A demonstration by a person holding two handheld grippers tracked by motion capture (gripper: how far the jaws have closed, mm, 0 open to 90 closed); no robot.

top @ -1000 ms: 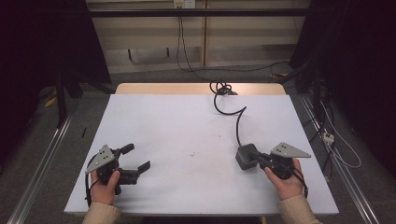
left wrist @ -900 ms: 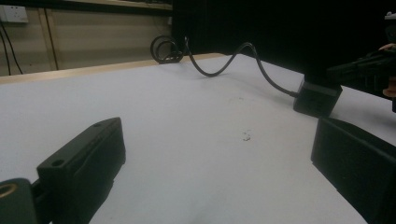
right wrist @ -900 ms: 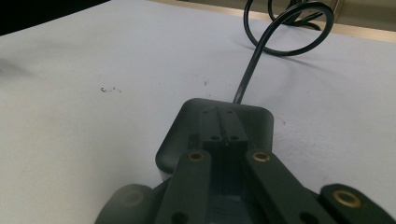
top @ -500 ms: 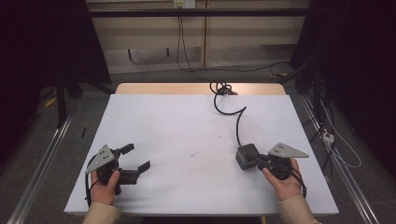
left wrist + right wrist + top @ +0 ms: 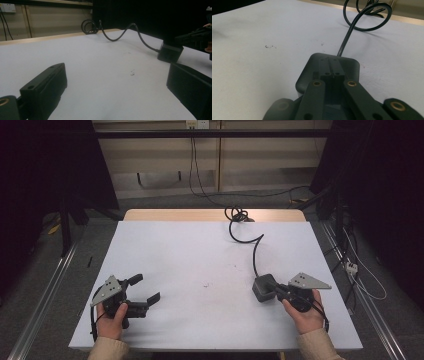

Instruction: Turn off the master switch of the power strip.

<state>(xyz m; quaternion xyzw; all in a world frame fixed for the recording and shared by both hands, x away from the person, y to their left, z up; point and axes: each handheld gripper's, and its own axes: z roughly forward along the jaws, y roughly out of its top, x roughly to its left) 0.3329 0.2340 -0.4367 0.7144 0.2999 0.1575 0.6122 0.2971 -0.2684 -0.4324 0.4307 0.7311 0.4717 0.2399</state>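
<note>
A dark grey adapter box point(image 5: 262, 288) point(image 5: 169, 52) point(image 5: 308, 73) lies on the white table point(image 5: 200, 255) at the right front. Its black cable point(image 5: 256, 249) point(image 5: 120, 35) point(image 5: 345, 40) runs back to a coil point(image 5: 237, 213) at the far edge. My right gripper point(image 5: 272, 290) point(image 5: 331, 67) is shut, its closed jaws lying over the top of the box with nothing between them. My left gripper point(image 5: 145, 288) point(image 5: 117, 75) rests at the left front, open and empty, pointing across the table towards the box.
A person's hands hold both grippers near the front edge. A small dark smudge point(image 5: 205, 284) point(image 5: 132, 73) marks the table's middle. A wooden strip point(image 5: 175, 214) edges the table's far side, with floor cables point(image 5: 360, 275) off to the right.
</note>
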